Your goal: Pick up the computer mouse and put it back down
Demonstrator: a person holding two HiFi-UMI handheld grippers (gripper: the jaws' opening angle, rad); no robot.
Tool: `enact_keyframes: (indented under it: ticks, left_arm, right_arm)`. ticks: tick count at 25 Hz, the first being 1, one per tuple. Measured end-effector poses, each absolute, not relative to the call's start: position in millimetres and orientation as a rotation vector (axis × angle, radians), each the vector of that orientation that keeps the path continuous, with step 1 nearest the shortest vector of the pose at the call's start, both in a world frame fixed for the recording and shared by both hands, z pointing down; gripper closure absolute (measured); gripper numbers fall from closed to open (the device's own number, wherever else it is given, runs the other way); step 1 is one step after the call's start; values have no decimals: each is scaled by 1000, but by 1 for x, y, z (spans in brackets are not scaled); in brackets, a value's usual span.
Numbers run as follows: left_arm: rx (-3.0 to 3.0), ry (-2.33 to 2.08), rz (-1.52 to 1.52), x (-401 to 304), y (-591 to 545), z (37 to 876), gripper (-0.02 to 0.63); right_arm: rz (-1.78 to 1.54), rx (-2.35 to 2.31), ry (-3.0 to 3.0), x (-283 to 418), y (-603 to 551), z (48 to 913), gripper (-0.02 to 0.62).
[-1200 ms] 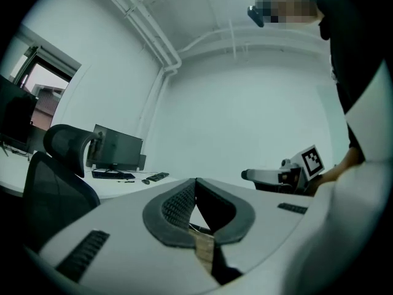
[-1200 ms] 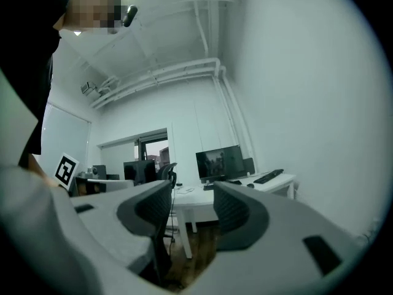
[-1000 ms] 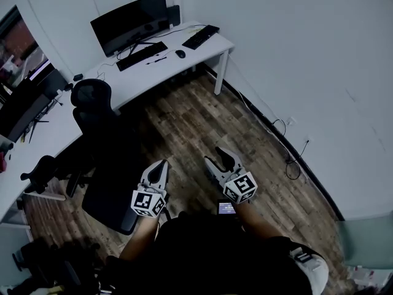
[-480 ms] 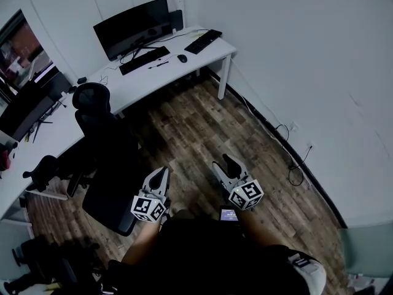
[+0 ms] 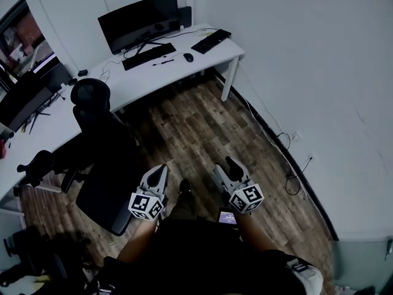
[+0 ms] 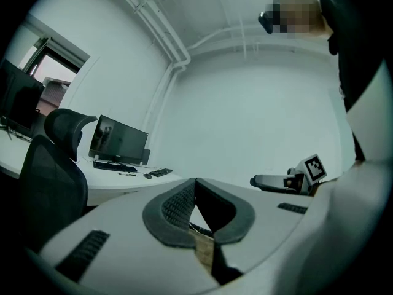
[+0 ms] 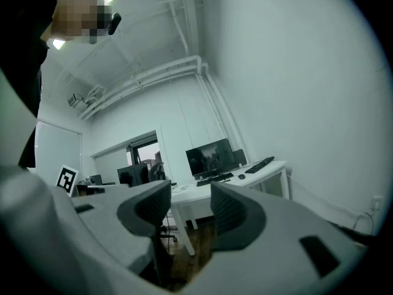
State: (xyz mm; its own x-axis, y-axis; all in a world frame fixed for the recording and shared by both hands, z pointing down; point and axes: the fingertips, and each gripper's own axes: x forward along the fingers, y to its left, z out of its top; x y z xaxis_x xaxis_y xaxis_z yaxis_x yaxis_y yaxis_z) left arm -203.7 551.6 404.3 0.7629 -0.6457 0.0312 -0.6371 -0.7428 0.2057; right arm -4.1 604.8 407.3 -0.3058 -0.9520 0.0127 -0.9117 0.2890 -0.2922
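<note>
Computer mouse (image 5: 188,57): small, dark, oval, on white desk (image 5: 138,80) (just beside black keyboard (image 5: 148,55)).
Left gripper (image 5: 161,168) jaws pressed together; right gripper (image 5: 226,166) jaws parted, unladen.

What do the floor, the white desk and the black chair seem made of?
Floor: brown wood or wood-look planks, seams and grain showing. Desk: smooth matte white top, probably laminate. Chair: black, perhaps mesh or fabric; too dark to tell.
</note>
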Motion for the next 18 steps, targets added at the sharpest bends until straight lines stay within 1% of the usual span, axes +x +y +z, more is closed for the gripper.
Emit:
enact_keyframes:
  ticks: [5, 18]
  left_arm:
    - [2733, -1042, -82, -195, 499, 414, 611]
    - [2717, -1020, -106, -162, 309, 409, 611]
  right_arm:
    - [-396, -1749, 2411, 4, 555, 416, 396]
    - [-287, -1779, 2471, 25, 358, 384, 396]
